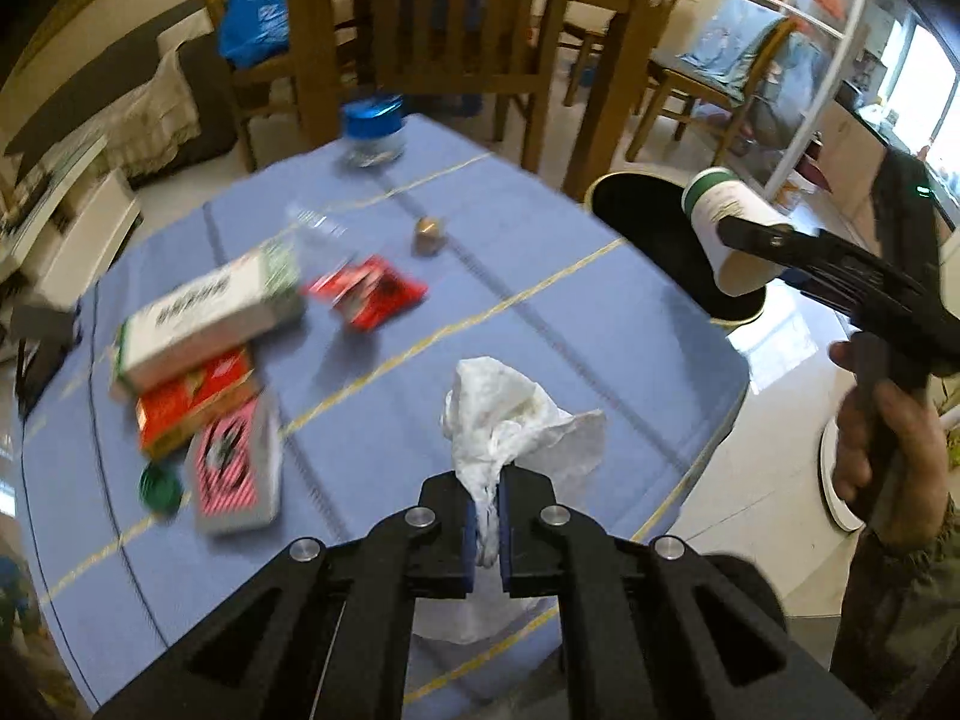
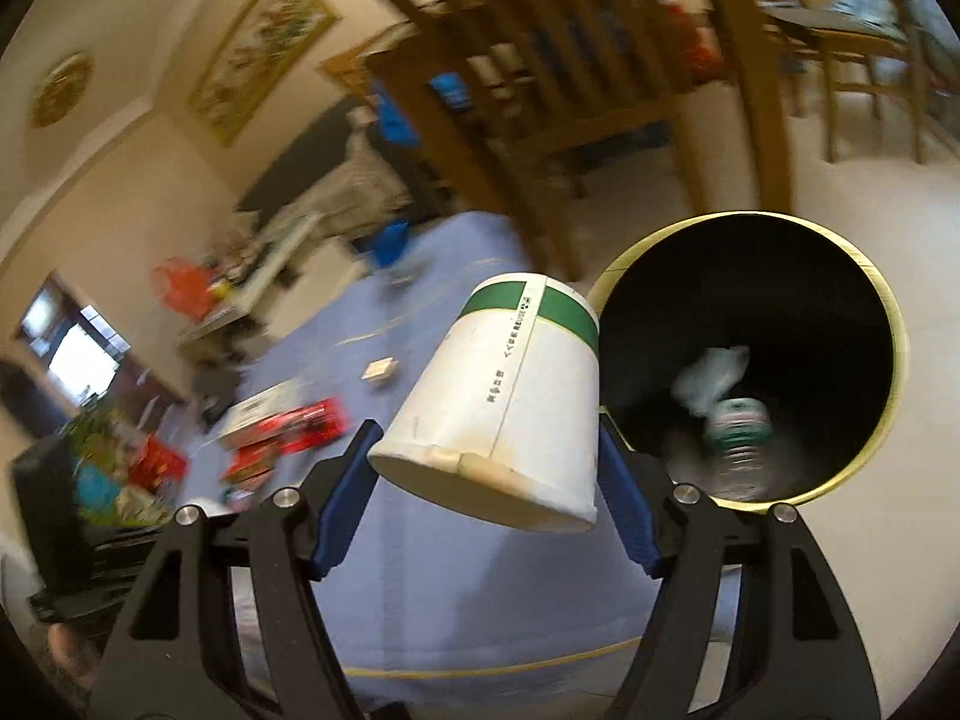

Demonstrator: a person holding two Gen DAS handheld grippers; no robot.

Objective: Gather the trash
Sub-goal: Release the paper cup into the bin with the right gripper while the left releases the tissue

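Wooden chair (image 1: 462, 30) stands behind table (image 1: 540, 312) and bin (image 2: 780, 360).

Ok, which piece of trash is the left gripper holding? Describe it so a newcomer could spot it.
Start at the round table with the blue cloth. At its near edge, the left gripper is shut on a crumpled white tissue, lifted above the cloth. Unlike the boxes and red wrapper lying farther off, it is soft, plain white and unprinted.

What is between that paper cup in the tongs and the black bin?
Nothing visible. The right tongs hold the paper cup in the air just beside the bin, whose open mouth is uncovered, with some trash already inside.
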